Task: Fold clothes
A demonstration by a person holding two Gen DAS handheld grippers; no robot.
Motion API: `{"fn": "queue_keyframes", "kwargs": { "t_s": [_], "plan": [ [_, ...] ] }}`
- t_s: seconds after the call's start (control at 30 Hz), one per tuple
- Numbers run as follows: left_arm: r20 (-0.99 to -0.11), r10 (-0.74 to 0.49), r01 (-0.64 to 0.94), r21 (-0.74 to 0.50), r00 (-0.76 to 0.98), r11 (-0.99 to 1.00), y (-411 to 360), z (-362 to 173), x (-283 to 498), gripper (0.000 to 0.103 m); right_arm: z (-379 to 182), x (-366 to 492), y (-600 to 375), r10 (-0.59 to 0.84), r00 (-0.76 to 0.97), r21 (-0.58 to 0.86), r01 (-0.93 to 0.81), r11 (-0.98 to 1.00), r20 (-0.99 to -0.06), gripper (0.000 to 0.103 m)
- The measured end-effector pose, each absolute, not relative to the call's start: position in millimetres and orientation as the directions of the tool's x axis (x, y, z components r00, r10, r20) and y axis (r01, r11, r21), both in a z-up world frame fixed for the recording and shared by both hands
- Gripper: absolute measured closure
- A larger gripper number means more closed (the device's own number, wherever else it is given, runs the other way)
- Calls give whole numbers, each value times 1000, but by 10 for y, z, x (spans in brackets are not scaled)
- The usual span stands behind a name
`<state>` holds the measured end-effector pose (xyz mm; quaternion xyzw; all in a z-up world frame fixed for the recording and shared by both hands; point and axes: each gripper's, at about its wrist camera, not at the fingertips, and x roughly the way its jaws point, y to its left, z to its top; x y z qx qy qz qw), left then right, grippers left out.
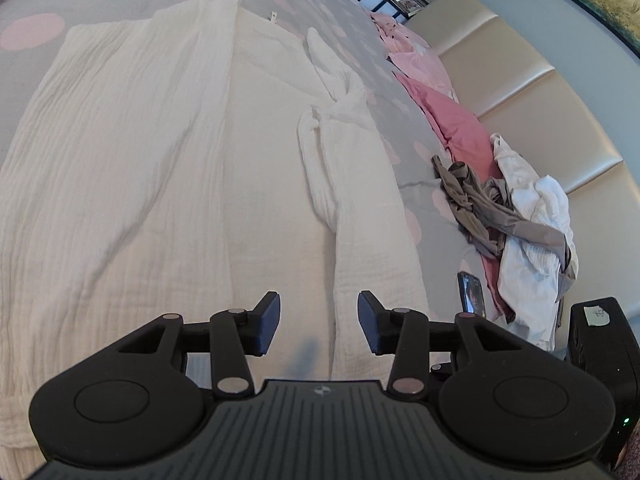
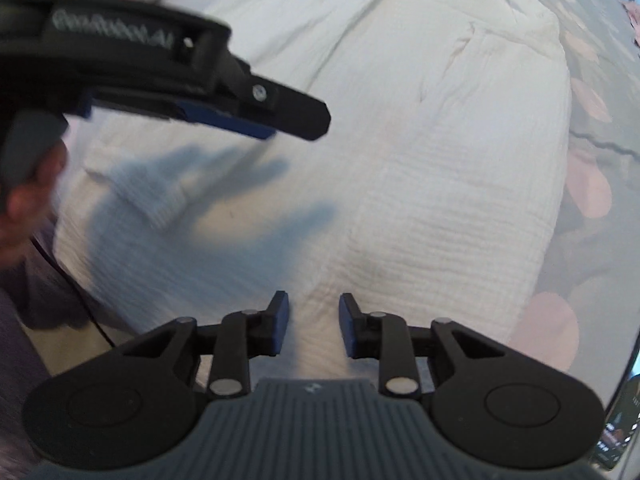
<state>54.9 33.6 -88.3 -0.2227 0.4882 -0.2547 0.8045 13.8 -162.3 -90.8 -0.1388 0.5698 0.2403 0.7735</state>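
The white crinkled garment point(image 1: 168, 168) lies spread lengthwise on the bed point(image 1: 352, 32), one long side already turned in over the middle; a twisted tie or sleeve point(image 1: 320, 152) rests loose on top of the folded panel. Both views show the cloth flat under the tools, not lifted.

Left tongs point(image 1: 318, 322): jaws stand about half open above the near end of the garment, nothing between the pads. Right tongs point(image 2: 313, 326): jaws narrower, a clear gap between them, no cloth caught – empty as well. In the right wrist view the left tool crosses the upper left of the frame, blurred, with its shadow on the fabric.

Risks noted:
- The loose tie sits on the fold line. If the next fold goes over it unflattened, the layer is likely to bulge or spring open.
- The fabric is light and ridged. A shallow pinch at the near hem may take only the top layer, so that the turned-in panel slides off and the fold skews.
- The two tools work close together over the same end – a crossing reach could knock one against the other or drag the cloth.
- A phone point(image 1: 471, 294) and a heap of unfolded clothes point(image 1: 516, 232) lie just beside the garment's right edge; a wide sweep could snag either.
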Motion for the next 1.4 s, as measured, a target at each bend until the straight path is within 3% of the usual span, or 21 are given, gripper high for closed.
{"fn": "queue_keyframes", "kwargs": {
  "t_s": [0.03, 0.07, 0.57, 0.67, 0.77, 0.83, 1.07, 1.4],
  "plan": [
    [-676, -623, 211, -594, 393, 777, 319, -883, 542, 63, -896, 132, -1636, 212, 239, 54, -533, 844, -948, 89],
    [-680, -620, 232, -579, 392, 781, 294, -880, 534, 63, -864, 131, -1659, 205, 246, 46, -527, 849, -947, 102],
    [-752, -583, 491, -400, 308, 774, -302, -930, 417, 63, -379, 34, -2259, 223, 350, 93, -353, 931, -910, 102],
    [-752, -586, 507, -395, 300, 766, -425, -1011, 447, 75, -361, 29, -2303, 232, 352, 106, -343, 933, -907, 102],
    [-758, -584, 561, -359, 291, 746, -594, -1049, 433, 77, -376, 2, -2316, 239, 356, 116, -335, 935, -903, 102],
    [-760, -579, 589, -332, 295, 737, -667, -1052, 397, 92, -362, 1, -2344, 247, 363, 126, -326, 937, -898, 102],
    [-729, -618, 566, -387, 295, 728, -558, -858, 252, 97, -183, -62, -2362, 342, 376, 216, -338, 916, -861, 102],
    [-769, -576, 473, -413, 277, 779, -299, -932, 128, 94, -242, -77, -2125, 426, 321, 285, -402, 870, -846, 102]
  ]
}}
